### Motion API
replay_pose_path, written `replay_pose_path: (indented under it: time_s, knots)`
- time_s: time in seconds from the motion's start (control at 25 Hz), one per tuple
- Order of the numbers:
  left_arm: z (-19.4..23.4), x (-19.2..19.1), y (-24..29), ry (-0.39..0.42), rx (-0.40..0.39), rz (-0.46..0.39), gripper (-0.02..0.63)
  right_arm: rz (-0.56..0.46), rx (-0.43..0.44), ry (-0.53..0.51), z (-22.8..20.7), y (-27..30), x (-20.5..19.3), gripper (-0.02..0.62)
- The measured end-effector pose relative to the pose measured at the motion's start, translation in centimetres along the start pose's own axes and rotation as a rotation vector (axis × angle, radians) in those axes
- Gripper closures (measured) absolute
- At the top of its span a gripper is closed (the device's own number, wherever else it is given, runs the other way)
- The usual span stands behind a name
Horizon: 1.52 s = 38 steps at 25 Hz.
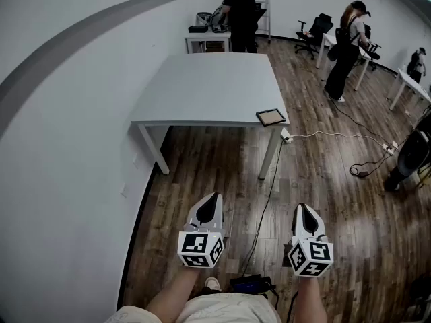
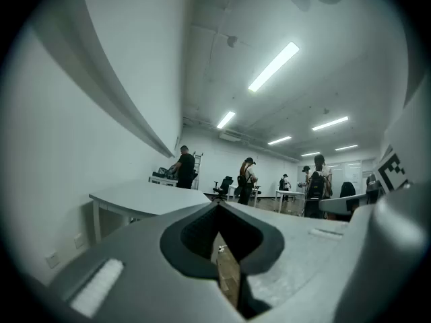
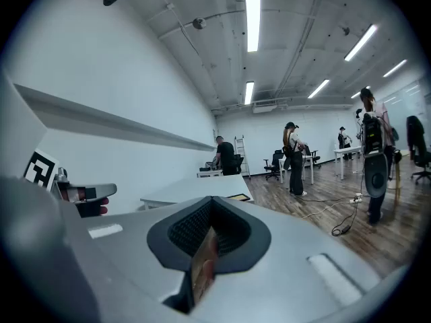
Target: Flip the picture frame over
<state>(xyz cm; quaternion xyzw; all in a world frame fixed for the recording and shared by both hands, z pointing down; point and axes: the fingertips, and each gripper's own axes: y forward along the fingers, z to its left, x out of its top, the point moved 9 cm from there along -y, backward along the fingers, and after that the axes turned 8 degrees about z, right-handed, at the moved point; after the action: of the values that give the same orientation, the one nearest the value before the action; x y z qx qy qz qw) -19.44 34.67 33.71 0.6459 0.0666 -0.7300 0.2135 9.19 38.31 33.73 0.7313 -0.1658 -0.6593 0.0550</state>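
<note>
The picture frame (image 1: 271, 117) is small and dark-edged with a light face. It lies flat at the near right corner of the grey table (image 1: 202, 86). The right gripper view shows the frame (image 3: 237, 197) small and far off. My left gripper (image 1: 214, 196) and right gripper (image 1: 301, 206) hang side by side over the wooden floor, well short of the table. Both have their jaws shut with nothing between them. In the left gripper view the table (image 2: 135, 197) appears at the left, and the frame is not visible there.
A white wall (image 1: 60, 147) runs along the left. A white cable (image 1: 337, 134) and a black cable (image 1: 266, 200) cross the floor in front of the table. One person (image 1: 239, 15) stands behind the table and another person (image 1: 347, 49) at desks to the right.
</note>
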Motion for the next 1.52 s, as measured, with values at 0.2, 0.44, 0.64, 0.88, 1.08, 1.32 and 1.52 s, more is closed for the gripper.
replay_pose_path:
  time_s: [0.2,0.44,0.64,0.88,1.08,1.32,1.52]
  knots:
    - [-0.3,-0.2,0.5,0.002,-0.007,-0.002,0.604,0.003,0.004,0.007,-0.4,0.4,-0.4,0.572]
    - [-0.6,-0.2,0.9,0.009,-0.004,0.003,0.604,0.008,0.01,0.009,-0.7,0.9,-0.5,0.572]
    - [-1.2,-0.1,1.5,0.016,0.003,0.008,0.604,0.011,0.017,0.022,-1.6,1.3,-0.5,0.572]
    - [-2.2,-0.1,2.3,0.022,0.017,0.014,0.604,0.014,0.04,0.043,-3.0,1.8,-0.6,0.571]
    - [-3.9,-0.1,3.4,0.031,0.025,0.015,0.604,0.012,0.052,0.048,-5.1,2.0,-0.6,0.571]
    - [-6.5,-0.3,5.3,0.019,0.031,0.021,0.604,0.02,0.064,0.035,-8.4,2.2,0.1,0.571]
    - [-7.7,-0.7,5.6,0.008,0.052,0.017,0.604,0.023,0.082,0.021,-10.4,2.5,0.1,0.571]
